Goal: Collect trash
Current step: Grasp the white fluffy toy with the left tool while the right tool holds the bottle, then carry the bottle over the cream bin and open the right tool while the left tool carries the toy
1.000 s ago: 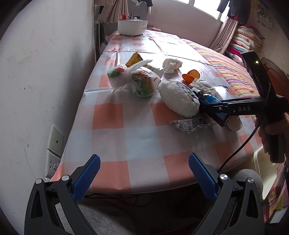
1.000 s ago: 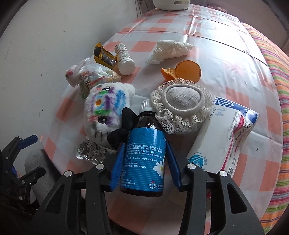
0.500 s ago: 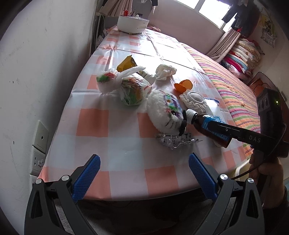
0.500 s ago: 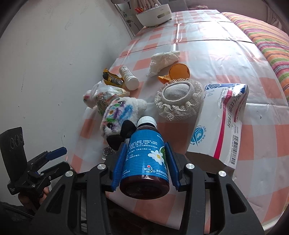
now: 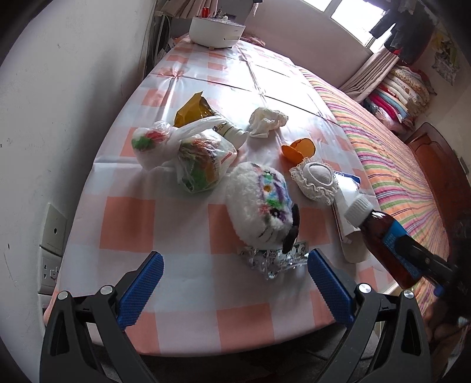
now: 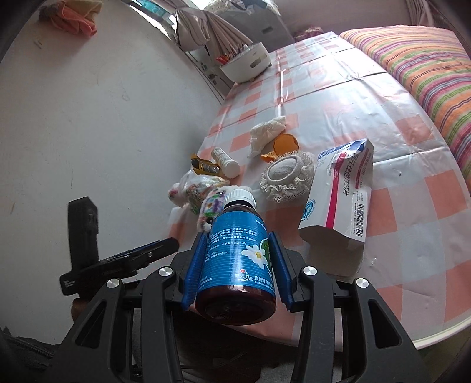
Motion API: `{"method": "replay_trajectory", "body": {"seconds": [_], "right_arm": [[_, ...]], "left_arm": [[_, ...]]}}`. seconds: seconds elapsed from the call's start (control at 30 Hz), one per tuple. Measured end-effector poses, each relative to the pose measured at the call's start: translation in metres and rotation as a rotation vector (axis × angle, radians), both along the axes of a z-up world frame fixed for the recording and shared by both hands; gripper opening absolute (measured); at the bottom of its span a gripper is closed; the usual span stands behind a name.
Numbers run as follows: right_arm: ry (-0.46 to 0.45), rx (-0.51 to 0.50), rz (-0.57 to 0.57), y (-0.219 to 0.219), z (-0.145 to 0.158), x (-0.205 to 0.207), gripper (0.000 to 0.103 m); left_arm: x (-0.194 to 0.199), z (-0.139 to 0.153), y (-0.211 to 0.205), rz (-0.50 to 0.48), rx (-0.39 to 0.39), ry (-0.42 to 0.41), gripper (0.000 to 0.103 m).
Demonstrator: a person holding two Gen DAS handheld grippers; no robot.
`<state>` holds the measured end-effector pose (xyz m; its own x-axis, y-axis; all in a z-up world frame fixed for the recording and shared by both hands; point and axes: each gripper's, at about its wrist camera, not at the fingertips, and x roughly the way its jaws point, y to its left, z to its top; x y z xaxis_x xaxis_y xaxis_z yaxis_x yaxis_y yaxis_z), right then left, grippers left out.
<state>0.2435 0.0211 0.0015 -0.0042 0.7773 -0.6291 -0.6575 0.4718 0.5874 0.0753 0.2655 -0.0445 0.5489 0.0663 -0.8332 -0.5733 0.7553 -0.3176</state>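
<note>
Bottle [image 6: 237, 259] | clamped in right claw [image 6: 237, 265], lifted off tabletop [image 5: 182, 227] at near right edge | left claw [image 5: 234, 282] open, empty | step: carry-off; next: find a bin, none visible

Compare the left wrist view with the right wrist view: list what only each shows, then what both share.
Only the left wrist view: the crumpled clear blister pack under the plush toy, a wall socket, and folded bedding stacked by the curtain.

Only the right wrist view: the printed face and barcode of the medicine box, and an orange cloth hanging on the wall.

Both: the brown syrup bottle clamped in the right tongs, the open left tongs, the orange peel, and the crumpled tissue.
</note>
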Motion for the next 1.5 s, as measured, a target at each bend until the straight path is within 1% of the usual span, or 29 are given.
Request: {"method": "replay_trajectory", "body": {"seconds": [0.17, 0.33, 0.43, 0.57, 0.63, 0.7, 0.73, 0.77, 0.83, 0.93, 1.07, 1.23, 1.37, 1.5], "right_arm": [[-0.025, 0.069, -0.044, -0.025, 0.020, -0.009, 0.042], [-0.024, 0.127, -0.067, -0.039, 0.032, -0.019, 0.042], [-0.040, 0.146, -0.071, -0.044, 0.039, -0.026, 0.042], [-0.050, 0.169, -0.068, -0.049, 0.045, -0.035, 0.042], [-0.070, 0.170, -0.072, -0.051, 0.048, -0.040, 0.042], [-0.087, 0.170, -0.073, -0.053, 0.049, -0.043, 0.042], [-0.095, 0.167, -0.075, -0.054, 0.050, -0.045, 0.042], [-0.107, 0.165, -0.081, -0.055, 0.050, -0.047, 0.042], [-0.119, 0.165, -0.086, -0.057, 0.050, -0.049, 0.042], [-0.128, 0.166, -0.105, -0.061, 0.049, -0.051, 0.042], [-0.145, 0.159, -0.133, -0.067, 0.047, -0.054, 0.042], [-0.155, 0.149, -0.176, -0.079, 0.042, -0.057, 0.042], [-0.153, 0.139, -0.232, -0.096, 0.036, -0.061, 0.042], [-0.154, 0.124, -0.307, -0.120, 0.031, -0.065, 0.042]], "left_arm": [[0.037, -0.006, 0.000, -0.032, -0.002, 0.041, 0.095], [0.066, -0.014, -0.001, -0.053, 0.005, 0.085, 0.095], [0.079, -0.021, 0.001, -0.048, 0.022, 0.111, 0.095], [0.088, -0.033, 0.003, -0.044, 0.040, 0.138, 0.095], [0.091, -0.038, 0.003, -0.049, 0.053, 0.142, 0.094], [0.092, -0.041, 0.002, -0.056, 0.076, 0.151, 0.078], [0.094, -0.043, 0.001, -0.066, 0.090, 0.156, 0.067], [0.094, -0.041, -0.002, -0.071, 0.114, 0.149, 0.057], [0.095, -0.040, -0.006, -0.090, 0.150, 0.146, 0.054], [0.094, -0.034, -0.011, -0.105, 0.192, 0.115, 0.050], [0.088, -0.021, -0.017, -0.119, 0.231, 0.073, 0.048], [0.072, 0.000, -0.027, -0.129, 0.252, 0.013, 0.048], [0.059, 0.017, -0.042, -0.153, 0.282, -0.030, 0.048], [0.046, 0.036, -0.064, -0.199, 0.298, -0.086, 0.048]]}}
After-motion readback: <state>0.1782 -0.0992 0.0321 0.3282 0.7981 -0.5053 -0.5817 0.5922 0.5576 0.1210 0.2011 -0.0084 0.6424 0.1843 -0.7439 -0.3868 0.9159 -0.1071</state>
